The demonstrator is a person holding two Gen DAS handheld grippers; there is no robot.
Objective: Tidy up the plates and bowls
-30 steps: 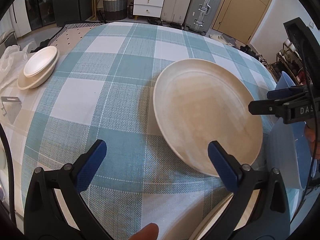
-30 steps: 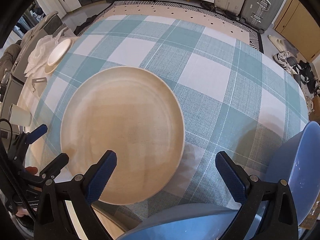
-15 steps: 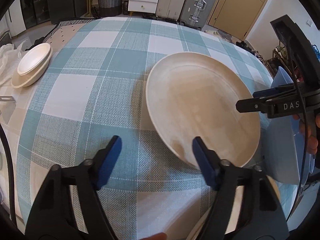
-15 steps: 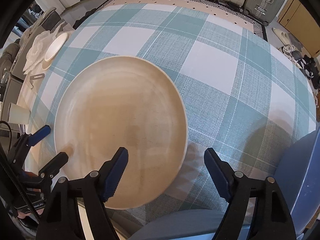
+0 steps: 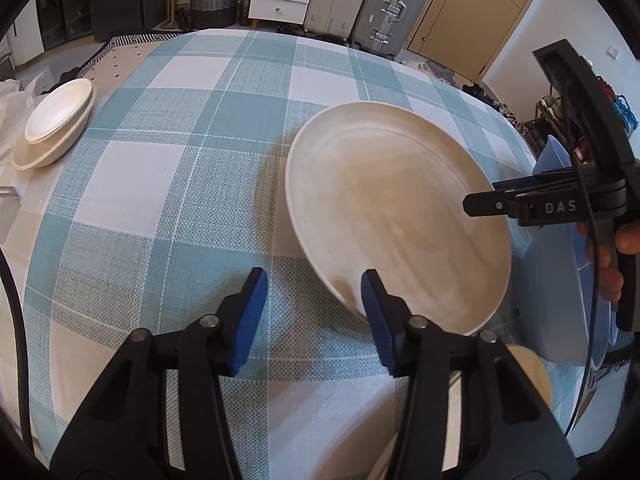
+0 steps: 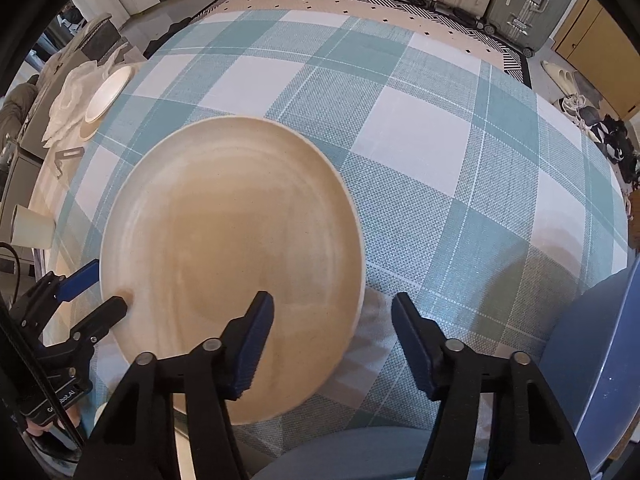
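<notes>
A large cream plate (image 5: 400, 208) (image 6: 228, 256) is tilted above the checked tablecloth (image 5: 200, 160). My left gripper (image 5: 312, 304) is partly closed with the plate's near left rim between its jaws. My right gripper (image 6: 332, 332) is partly closed with the plate's right rim between its jaws. In neither view do the pads visibly press the rim. A stack of two cream dishes (image 5: 56, 120) (image 6: 104, 96) sits at the table's far left edge. Blue bowls (image 5: 560, 296) (image 6: 592, 360) sit at the near right.
A paper cup (image 6: 32, 226) and a metal bracket (image 6: 66, 158) lie off the cloth's left edge. Another cream plate (image 5: 528, 372) peeks out at the near edge. Suitcases (image 5: 384, 4), drawers and a basket stand beyond the table.
Both grippers have narrowed from wide open to partly closed around the plate's rim. The plate has shifted slightly with its left side lifting.
</notes>
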